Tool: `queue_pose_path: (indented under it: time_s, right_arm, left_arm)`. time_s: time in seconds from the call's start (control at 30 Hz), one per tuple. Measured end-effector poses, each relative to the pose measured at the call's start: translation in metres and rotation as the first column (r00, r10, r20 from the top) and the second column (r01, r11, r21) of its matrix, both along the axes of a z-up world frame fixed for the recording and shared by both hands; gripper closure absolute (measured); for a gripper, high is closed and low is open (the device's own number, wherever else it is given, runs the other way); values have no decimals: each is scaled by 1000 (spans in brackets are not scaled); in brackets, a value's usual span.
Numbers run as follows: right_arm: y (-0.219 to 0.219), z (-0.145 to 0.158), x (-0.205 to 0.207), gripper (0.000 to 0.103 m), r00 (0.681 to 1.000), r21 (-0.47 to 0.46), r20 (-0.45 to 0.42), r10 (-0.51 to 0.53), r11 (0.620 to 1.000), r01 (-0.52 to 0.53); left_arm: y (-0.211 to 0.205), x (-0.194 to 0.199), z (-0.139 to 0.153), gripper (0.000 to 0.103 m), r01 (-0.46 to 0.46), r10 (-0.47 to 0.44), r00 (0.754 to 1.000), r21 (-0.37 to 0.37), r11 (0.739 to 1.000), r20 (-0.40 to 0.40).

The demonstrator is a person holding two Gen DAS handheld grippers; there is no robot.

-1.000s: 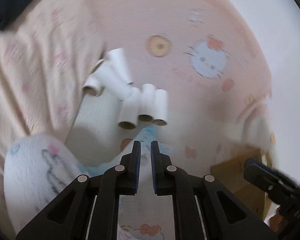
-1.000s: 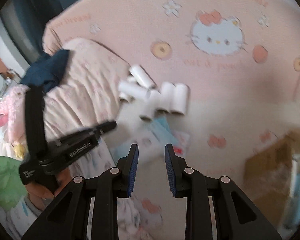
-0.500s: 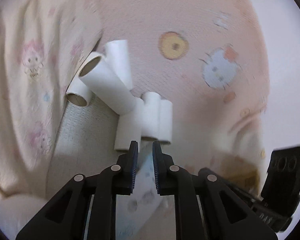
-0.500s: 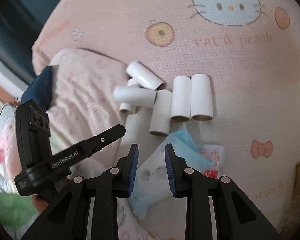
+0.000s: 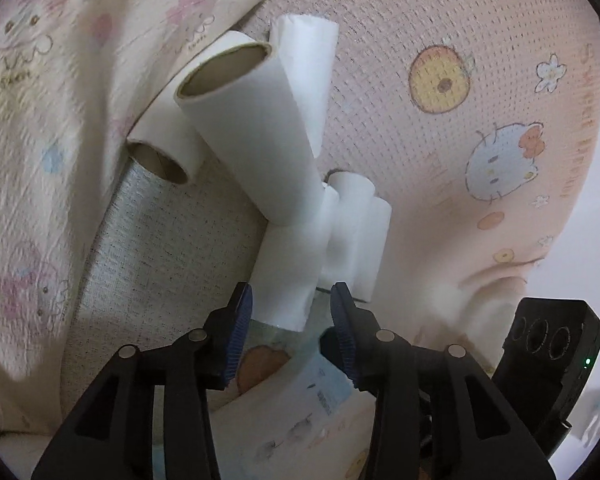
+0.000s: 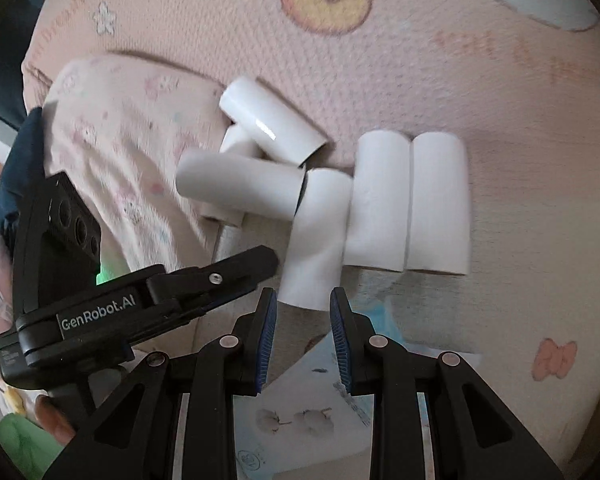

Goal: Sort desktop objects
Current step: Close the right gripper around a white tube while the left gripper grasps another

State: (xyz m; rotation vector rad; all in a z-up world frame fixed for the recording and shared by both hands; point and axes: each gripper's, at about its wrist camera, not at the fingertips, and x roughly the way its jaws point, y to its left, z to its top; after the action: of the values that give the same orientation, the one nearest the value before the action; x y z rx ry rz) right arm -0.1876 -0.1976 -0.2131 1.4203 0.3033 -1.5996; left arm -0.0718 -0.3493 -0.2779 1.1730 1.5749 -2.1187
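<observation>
Several white cardboard tubes lie in a cluster on a pink cartoon-print sheet [image 5: 440, 32]. The nearest tube [image 5: 288, 276] points at my left gripper [image 5: 290, 312], which is open with its tips on either side of the tube's near end. The same tube [image 6: 316, 240] lies just ahead of my open right gripper [image 6: 302, 312]. Two tubes [image 6: 410, 204] lie side by side to its right. Another tube [image 5: 248, 132] rests across the pile. The left gripper also shows in the right wrist view [image 6: 236, 270].
A blue-and-white printed packet [image 6: 312, 400] lies under both grippers. A cream cartoon-print blanket [image 5: 48, 120] is bunched at the left of the tubes. The right gripper's body [image 5: 552, 356] sits at the lower right of the left wrist view.
Both grippers have moved in close to the tube pile. The left gripper's jaws have opened from nearly shut to wide around the nearest tube's end.
</observation>
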Motion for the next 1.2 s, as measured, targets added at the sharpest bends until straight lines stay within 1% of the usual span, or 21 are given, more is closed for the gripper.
queue_pose_path:
  time_s: [0.03, 0.07, 0.1, 0.17, 0.23, 0.33, 0.4, 0.47, 0.53, 0.67, 0.73, 0.8, 0.87, 0.97, 1.03, 1.1, 1.2]
  right_arm:
    - [-1, -3, 0, 77, 1000, 3, 0, -3, 1000, 3]
    - [-3, -6, 0, 68, 1000, 5, 3, -2, 1000, 2]
    - [-4, -9, -1, 56, 1000, 2, 10, 0, 1000, 0]
    - [-6, -13, -1, 45, 1000, -3, 23, -2, 1000, 2]
    - [-9, -17, -2, 45, 1000, -4, 23, 4, 1000, -4]
    - [-15, -26, -2, 45, 1000, 49, 9, 13, 999, -13]
    - [-19, -29, -1, 45, 999, 54, 5, 35, 998, -36]
    - [-21, -32, -1, 45, 999, 65, -19, 37, 997, -35]
    - [-23, -35, -3, 45, 999, 72, -8, 34, 997, -33]
    - [-25, -41, -5, 52, 999, 76, 25, 40, 996, -41]
    - [-26, -45, -6, 58, 999, 92, 19, 47, 995, -49]
    - [-25, -46, -7, 59, 998, 88, 25, 51, 995, -53]
    - [-23, -44, -8, 59, 998, 78, 29, 55, 995, -57]
    - [-20, -35, -5, 60, 997, 77, -12, 74, 994, -73]
    - [-19, -27, -2, 60, 995, 81, -44, 92, 993, -88]
    - [-15, -18, 2, 60, 990, 89, -82, 111, 991, -104]
    - [-6, -5, 5, 60, 986, 76, -119, 116, 991, -107]
  left_arm:
    - [-1, -2, -1, 57, -2, 2, 1000, -3, 1000, 2]
    - [-4, -3, -2, 57, -7, 7, 1000, 0, 1000, 3]
    - [-6, -3, -4, 57, -15, 15, 1000, 8, 1000, 5]
    - [-10, -5, -10, 57, -31, 31, 999, 22, 999, 18]
    - [-16, -5, -14, 57, -48, 47, 999, 39, 998, 24]
    - [-19, -9, -19, 57, -62, 61, 998, 70, 996, 15]
    - [-22, -10, -24, 57, -64, 62, 998, 83, 994, 25]
    - [-22, -17, -27, 57, -59, 56, 998, 84, 995, 42]
    - [-22, -20, -29, 57, -53, 49, 998, 87, 995, 43]
    - [-22, -22, -31, 57, -35, 32, 999, 104, 994, 29]
    - [-21, -23, -32, 57, -20, 17, 999, 111, 994, 27]
    - [-19, -25, -33, 57, 2, -5, 1000, 119, 993, 22]
    - [-14, -27, -27, 58, 28, -30, 999, 80, 996, 22]
    - [-10, -26, -17, 58, 66, -67, 998, 27, 997, 8]
    - [-8, -23, -12, 58, 81, -81, 997, 20, 997, -18]
    - [-6, -19, -10, 58, 85, -84, 995, 31, 996, -51]
    - [-4, -13, -3, 59, 91, -87, 990, 35, 995, -107]
